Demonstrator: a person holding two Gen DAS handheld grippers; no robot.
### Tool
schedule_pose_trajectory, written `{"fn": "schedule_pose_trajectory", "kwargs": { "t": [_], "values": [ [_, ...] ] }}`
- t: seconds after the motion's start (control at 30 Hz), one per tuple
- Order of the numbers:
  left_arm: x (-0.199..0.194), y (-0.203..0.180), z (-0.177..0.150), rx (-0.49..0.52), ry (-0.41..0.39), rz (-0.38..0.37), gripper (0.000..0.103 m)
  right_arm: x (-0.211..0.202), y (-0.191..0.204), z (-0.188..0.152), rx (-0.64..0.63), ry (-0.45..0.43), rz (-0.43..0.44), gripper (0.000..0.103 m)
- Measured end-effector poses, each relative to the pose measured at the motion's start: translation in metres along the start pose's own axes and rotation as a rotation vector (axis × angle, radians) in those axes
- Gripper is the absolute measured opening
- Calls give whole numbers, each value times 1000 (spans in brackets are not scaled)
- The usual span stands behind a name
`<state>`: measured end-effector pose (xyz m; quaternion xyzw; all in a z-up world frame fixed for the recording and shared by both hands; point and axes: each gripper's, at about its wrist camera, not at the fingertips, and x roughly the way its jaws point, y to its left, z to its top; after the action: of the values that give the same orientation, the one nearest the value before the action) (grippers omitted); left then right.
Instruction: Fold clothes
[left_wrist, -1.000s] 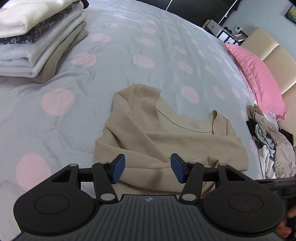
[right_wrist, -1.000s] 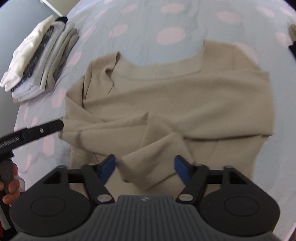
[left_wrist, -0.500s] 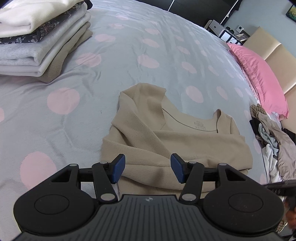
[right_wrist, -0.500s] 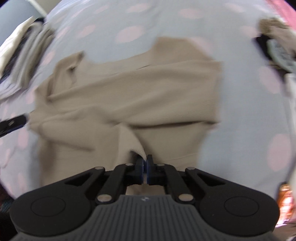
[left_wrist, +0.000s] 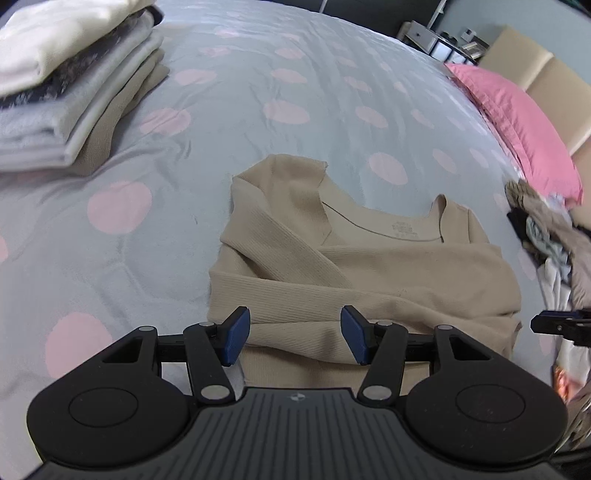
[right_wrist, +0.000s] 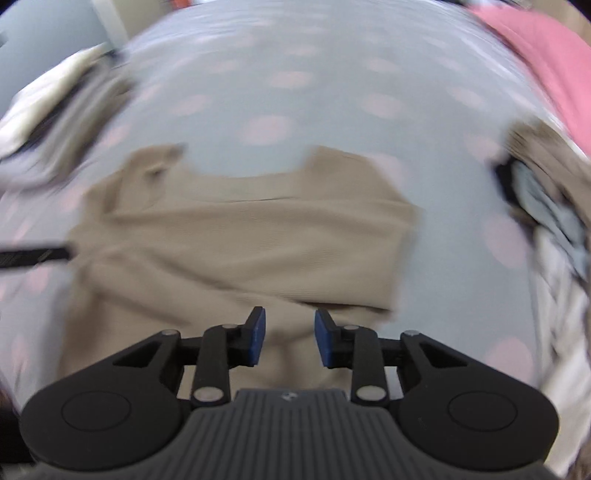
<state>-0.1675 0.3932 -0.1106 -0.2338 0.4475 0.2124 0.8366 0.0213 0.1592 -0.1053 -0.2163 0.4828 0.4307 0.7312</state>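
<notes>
Grey bedding with pink dots covers the bed, and the beige ribbed knit top lies flat in the near middle, its sleeves folded across the body. Both the left gripper and the right gripper hover over its near hem with fingers spread, holding nothing. I judge the knit light, soft and stretchy, so it will sag; pinching the hem corners looks best.

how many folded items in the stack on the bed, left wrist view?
4 visible in the stack, top down: cream, dark patterned, grey, tan at the bottom. The frame edge cuts the stack, so more may be hidden.
</notes>
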Motion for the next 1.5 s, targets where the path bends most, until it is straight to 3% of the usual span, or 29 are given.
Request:
{"fn": "schedule_pose_trajectory", "kwargs": {
  "t": [0.13, 0.23, 0.27, 0.43, 0.53, 0.6, 0.67, 0.8, 0.9, 1.1, 1.27, 1.3, 1.4, 1.5],
  "values": [
    [0, -10, -4, 104, -10, 26, 52, 17, 32, -10, -162, 38, 2, 35],
    [0, -19, -9, 201, -27, 37, 52, 31, 41, -18, -220, 68, -38, 46],
    [2, -22, -12, 243, -36, 52, 52, 34, 43, -21, -237, 73, -50, 52],
    [12, -41, -27, 476, -84, 154, 52, 53, 54, -35, -347, 89, -108, 53],
    [16, -53, -38, 621, -102, 201, 52, 62, 55, -41, -410, 83, -157, 45],
    [18, -60, -44, 692, -122, 220, 52, 62, 53, -42, -426, 62, -188, 20],
    [19, -65, -49, 747, -132, 236, 53, 56, 47, -38, -404, 49, -181, 9],
    [25, -68, -55, 807, -128, 268, 53, 30, 40, -28, -364, 47, -145, 6],
    [27, -67, -57, 820, -133, 280, 53, 13, 41, -29, -403, 87, -91, 5],
    [21, -75, -72, 943, -197, 301, 57, 11, 62, -62, -526, 218, -17, 5],
    [29, -82, -94, 1092, -167, 286, 56, 25, 79, -89, -612, 321, 44, 5],
    [31, -83, -98, 1118, -150, 282, 55, 27, 81, -93, -623, 334, 51, 5],
    [37, -84, -105, 1152, -77, 252, 30, 29, 83, -96, -625, 344, 64, 5],
    [42, -77, -103, 1093, -20, 258, 9, 31, 81, -95, -609, 352, 74, 6]
  ]
}}
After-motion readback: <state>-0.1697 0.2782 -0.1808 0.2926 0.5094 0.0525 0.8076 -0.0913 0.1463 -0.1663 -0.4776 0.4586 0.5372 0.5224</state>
